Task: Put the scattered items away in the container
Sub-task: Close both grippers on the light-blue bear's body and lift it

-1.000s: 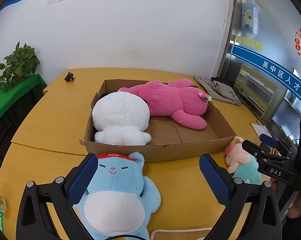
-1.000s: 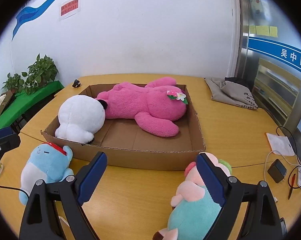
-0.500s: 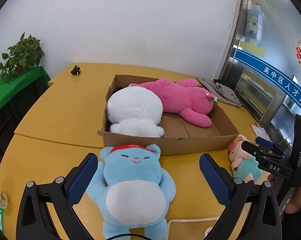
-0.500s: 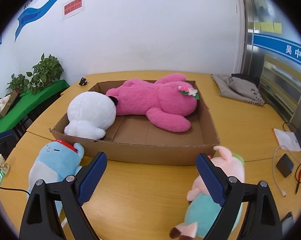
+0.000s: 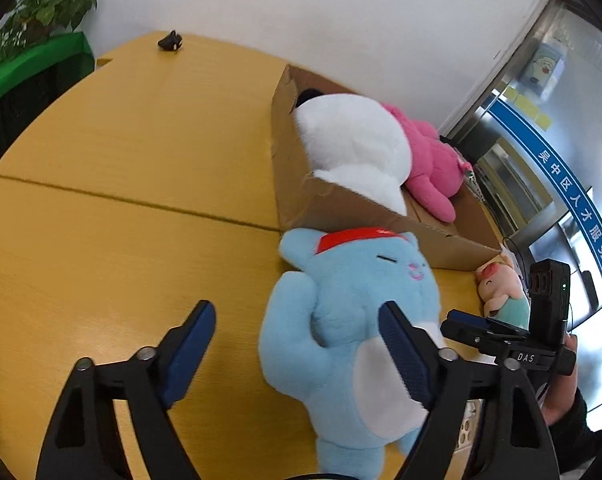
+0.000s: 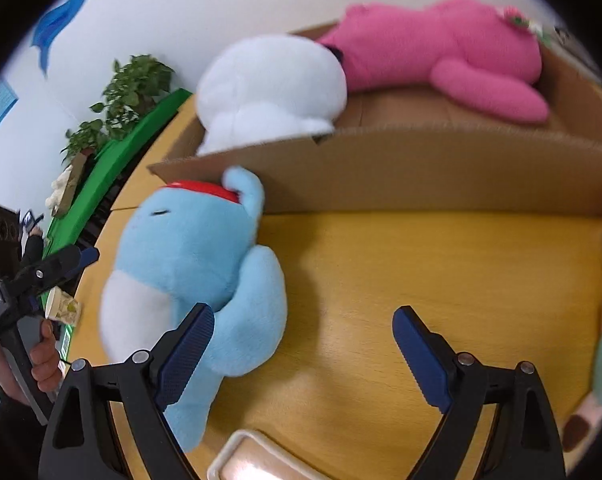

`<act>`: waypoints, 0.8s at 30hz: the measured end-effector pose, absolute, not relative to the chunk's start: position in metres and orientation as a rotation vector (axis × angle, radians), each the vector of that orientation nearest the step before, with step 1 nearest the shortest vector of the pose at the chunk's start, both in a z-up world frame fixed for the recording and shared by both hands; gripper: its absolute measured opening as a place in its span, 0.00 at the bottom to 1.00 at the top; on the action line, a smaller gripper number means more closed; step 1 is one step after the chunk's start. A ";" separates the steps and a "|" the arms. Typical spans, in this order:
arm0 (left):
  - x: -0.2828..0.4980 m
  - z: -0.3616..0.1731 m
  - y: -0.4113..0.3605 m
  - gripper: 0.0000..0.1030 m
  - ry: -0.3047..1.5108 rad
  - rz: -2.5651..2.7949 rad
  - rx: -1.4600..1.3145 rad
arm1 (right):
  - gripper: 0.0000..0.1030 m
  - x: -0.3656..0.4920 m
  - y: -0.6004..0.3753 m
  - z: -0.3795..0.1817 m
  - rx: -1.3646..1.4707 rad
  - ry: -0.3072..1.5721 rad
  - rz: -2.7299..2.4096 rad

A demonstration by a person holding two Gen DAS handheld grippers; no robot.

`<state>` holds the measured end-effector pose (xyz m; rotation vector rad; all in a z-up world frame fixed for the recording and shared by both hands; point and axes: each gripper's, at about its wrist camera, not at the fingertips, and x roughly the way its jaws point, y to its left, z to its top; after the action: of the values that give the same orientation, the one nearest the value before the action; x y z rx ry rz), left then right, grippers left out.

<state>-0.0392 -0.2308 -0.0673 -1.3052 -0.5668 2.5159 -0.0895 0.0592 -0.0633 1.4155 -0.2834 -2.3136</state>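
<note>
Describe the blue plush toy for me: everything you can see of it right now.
The blue plush toy is soft, fuzzy light blue fabric with a white belly, a red headband, closed stitched eyes, a pink mouth and rounded ears. It lies on its back on the yellow table, outside the cardboard box, its head against the box's near wall. The left gripper has one finger over its belly and the other over bare table, its jaws closing. One finger of the right gripper overlaps its arm; contact is unclear.
</note>
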 end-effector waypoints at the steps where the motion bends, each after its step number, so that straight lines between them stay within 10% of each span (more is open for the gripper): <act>1: -0.042 -0.074 -0.232 0.75 -0.571 2.493 -1.327 | 0.89 -0.092 0.057 -0.067 1.428 -0.280 -2.309; 6: -0.051 -0.103 -0.219 0.71 -0.575 2.370 -1.404 | 0.82 -0.096 0.043 -0.081 1.455 -0.264 -2.270; 8: -0.049 -0.100 -0.215 0.40 -0.616 2.320 -1.371 | 0.53 -0.094 0.039 -0.082 1.439 -0.261 -2.237; 10: -0.045 -0.094 -0.206 0.35 -0.556 2.336 -1.369 | 0.33 -0.092 0.035 -0.083 1.435 -0.274 -2.191; 24: -0.053 0.039 -0.135 0.26 -0.368 2.480 -1.027 | 0.20 -0.093 0.094 0.028 1.058 -0.193 -2.440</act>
<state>-0.0527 -0.1345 0.0394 -1.0272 -0.3684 2.4798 -0.0930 0.0943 0.0282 1.0579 -0.1935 -2.4396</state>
